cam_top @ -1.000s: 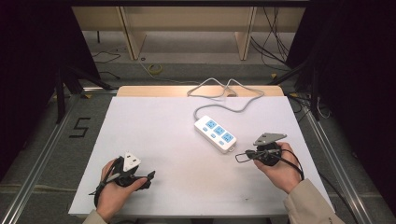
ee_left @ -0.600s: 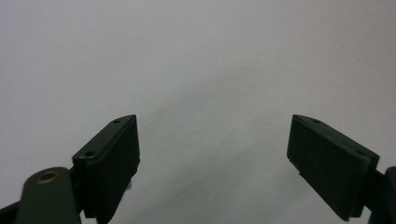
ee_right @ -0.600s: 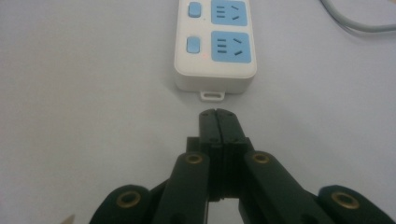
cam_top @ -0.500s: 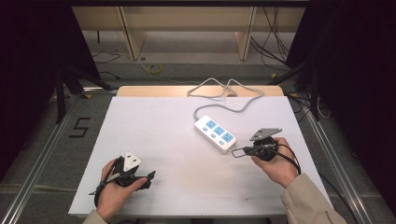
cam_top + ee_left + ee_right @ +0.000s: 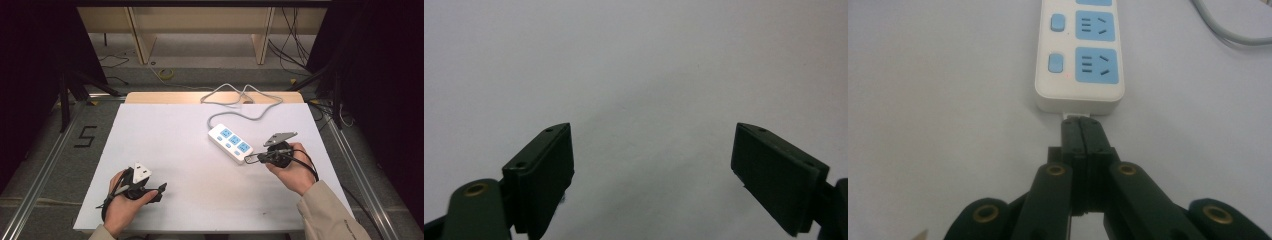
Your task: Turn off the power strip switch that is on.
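Power strip [image 5: 231, 143], white with blue sockets, lay on the white table [image 5: 170, 135] right of centre in the high view. That table stood on a grey floor [image 5: 45, 150] with a dark "5" mark [image 5: 85, 136] at the left of the frame, metal rails along both sides, wooden shelf legs at the top, and darkness beyond. A grey cord [image 5: 240, 100] ran from the strip's far end and looped toward the upper middle of the frame.

The strip's long axis ran diagonally, from upper left to lower right in the high view; its cord end pointed to the upper left and its free end to the lower right. In the right gripper view it ran straight up the frame, its near short end facing the camera.

The right claw [image 5: 1082, 121] was pressed together with nothing between its jaws, its tip right at the strip's near end, touching or just short of it. The left claw [image 5: 651, 160] stood apart over bare table at the lower left of the high view, well away from the strip.
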Demonstrator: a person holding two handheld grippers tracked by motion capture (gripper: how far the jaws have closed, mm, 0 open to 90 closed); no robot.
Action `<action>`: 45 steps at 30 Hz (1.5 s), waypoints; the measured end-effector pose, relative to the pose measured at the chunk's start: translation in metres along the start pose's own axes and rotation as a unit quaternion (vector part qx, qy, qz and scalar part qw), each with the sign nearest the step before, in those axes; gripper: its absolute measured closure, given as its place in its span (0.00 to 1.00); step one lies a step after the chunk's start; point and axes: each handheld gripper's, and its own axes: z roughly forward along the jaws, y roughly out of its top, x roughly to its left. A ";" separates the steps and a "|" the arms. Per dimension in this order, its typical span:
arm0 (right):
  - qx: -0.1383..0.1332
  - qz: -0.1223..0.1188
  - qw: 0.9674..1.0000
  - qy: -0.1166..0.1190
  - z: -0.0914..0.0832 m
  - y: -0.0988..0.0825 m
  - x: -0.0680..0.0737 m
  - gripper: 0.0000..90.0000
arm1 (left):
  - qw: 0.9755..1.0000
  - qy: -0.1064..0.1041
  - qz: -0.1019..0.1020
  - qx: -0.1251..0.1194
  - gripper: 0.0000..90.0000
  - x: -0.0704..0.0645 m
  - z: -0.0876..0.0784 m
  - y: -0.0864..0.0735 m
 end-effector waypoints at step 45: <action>0.024 -0.007 1.000 0.007 0.010 0.027 -0.004 1.00 | 1.000 0.000 0.002 0.000 0.19 -0.001 0.001 0.001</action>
